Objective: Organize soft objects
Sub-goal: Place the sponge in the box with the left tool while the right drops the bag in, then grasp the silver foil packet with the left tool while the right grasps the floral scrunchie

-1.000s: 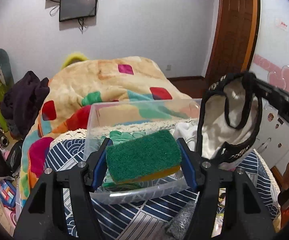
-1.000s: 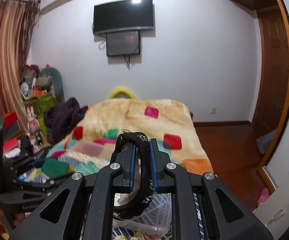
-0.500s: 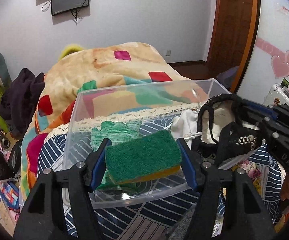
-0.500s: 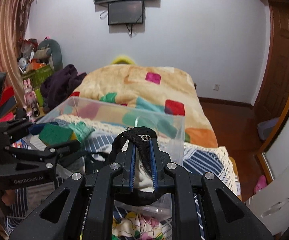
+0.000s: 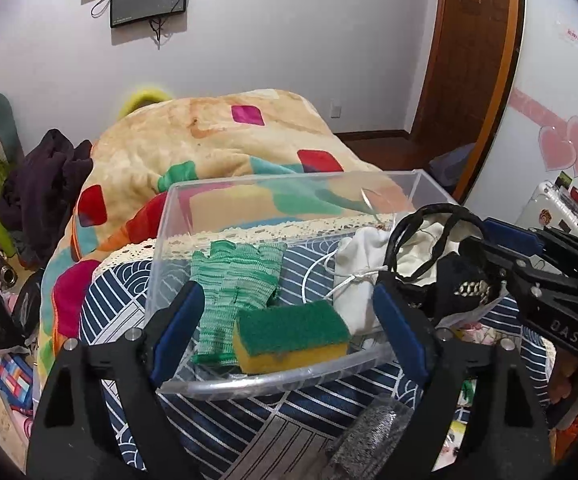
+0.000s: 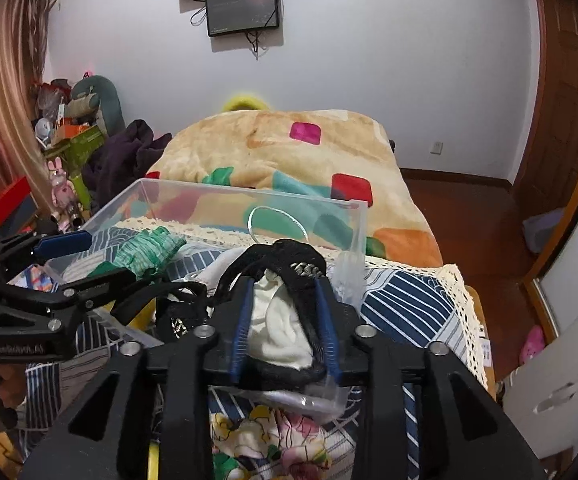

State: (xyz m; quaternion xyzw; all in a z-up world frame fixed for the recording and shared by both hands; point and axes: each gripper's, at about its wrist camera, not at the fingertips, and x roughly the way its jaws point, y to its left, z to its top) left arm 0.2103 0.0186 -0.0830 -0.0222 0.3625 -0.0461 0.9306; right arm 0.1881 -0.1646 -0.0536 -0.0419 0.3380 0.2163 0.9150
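Observation:
A clear plastic bin (image 5: 273, 384) stands on a blue patterned cloth. Inside lie a green-and-yellow sponge (image 5: 291, 334), green knit gloves (image 5: 235, 280) and a white drawstring pouch (image 5: 359, 276). My left gripper (image 5: 287, 328) is open over the bin's near edge, the sponge lying loose between its fingers. My right gripper (image 6: 285, 320) is open around a black-and-white bag (image 6: 285, 328), whose black handle (image 6: 289, 256) loops over the fingers at the bin's right end. That bag also shows in the left wrist view (image 5: 433, 248).
The bin's far wall (image 6: 249, 200) stands ahead. A lace-edged tablecloth (image 6: 421, 304) covers the table. A bed with a patterned blanket (image 5: 217, 136) lies beyond. A grey scrubber (image 5: 369, 436) lies near the left gripper. Clutter stands at left (image 6: 69, 140).
My left gripper has opened and the sponge has dropped into the bin. My right gripper has lowered the bag into the bin and its jaws have spread apart.

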